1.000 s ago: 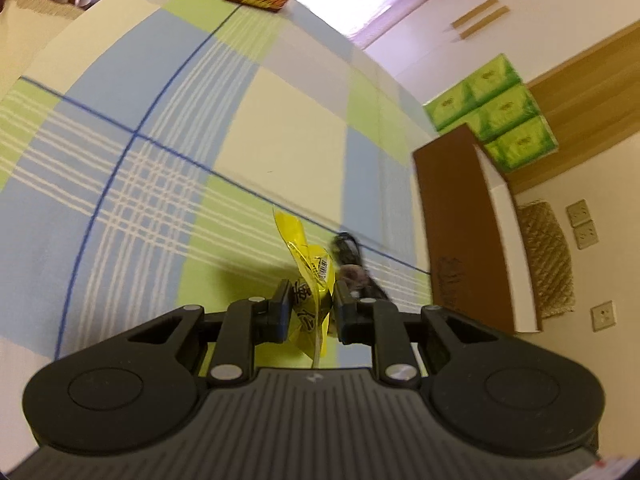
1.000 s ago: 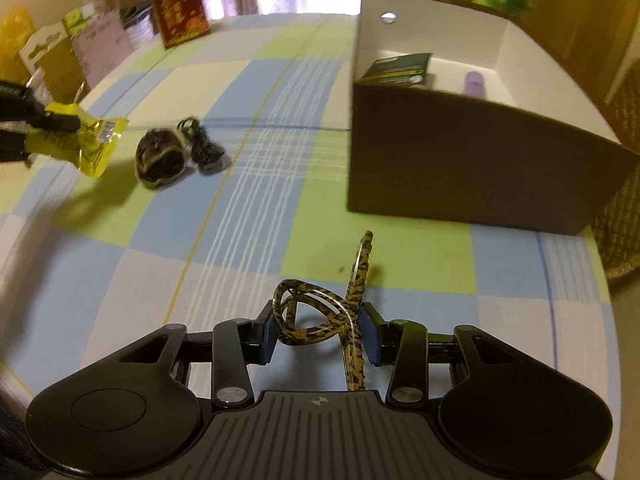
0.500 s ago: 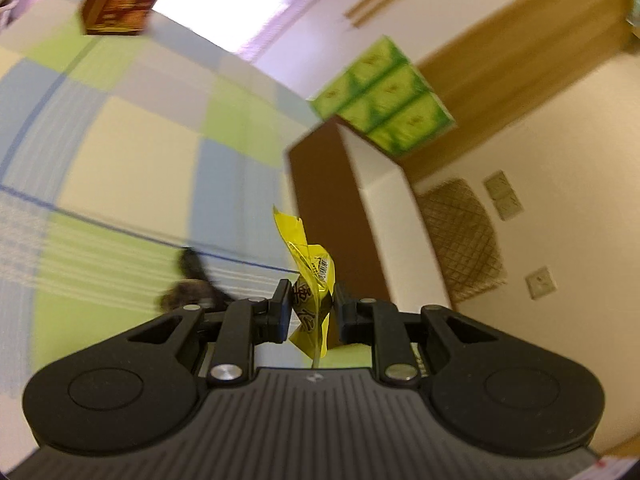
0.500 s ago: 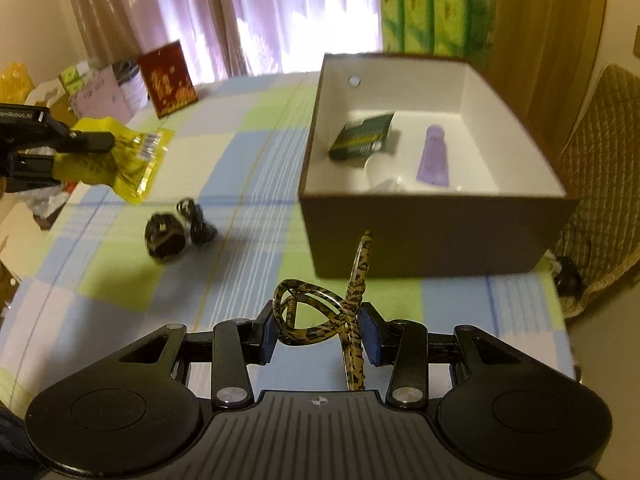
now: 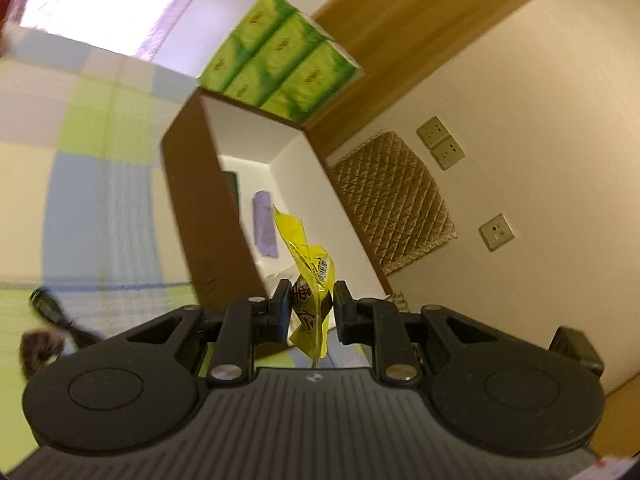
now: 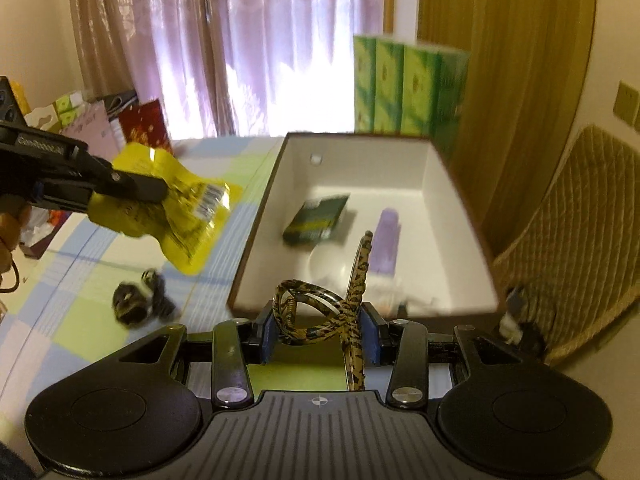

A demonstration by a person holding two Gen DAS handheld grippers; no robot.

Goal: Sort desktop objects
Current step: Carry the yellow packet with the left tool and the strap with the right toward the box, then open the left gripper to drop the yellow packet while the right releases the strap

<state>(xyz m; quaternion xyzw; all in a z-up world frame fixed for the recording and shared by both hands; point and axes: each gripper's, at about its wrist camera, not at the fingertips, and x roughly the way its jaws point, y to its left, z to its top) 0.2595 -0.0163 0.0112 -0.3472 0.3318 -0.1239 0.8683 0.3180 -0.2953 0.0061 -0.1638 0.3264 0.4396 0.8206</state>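
The left hand-held gripper (image 5: 308,310) is clamped on a crinkled yellow snack packet (image 5: 310,276) with a barcode label, held in the air left of the box. The right hand-held gripper (image 6: 320,330) grips a leopard-print hair clip (image 6: 316,312), glossy brown and gold, with looped prongs, above the near wall of the brown cardboard box (image 6: 256,240). The box stands on the right of the checked tabletop (image 6: 80,312).

Only the right wrist view shows the box's white floor fully: a dark green packet (image 6: 316,220) and a lilac tube (image 6: 384,240). It also shows two dark hair accessories (image 6: 138,300) on the tabletop. The left wrist view alone shows wall sockets (image 5: 440,143).
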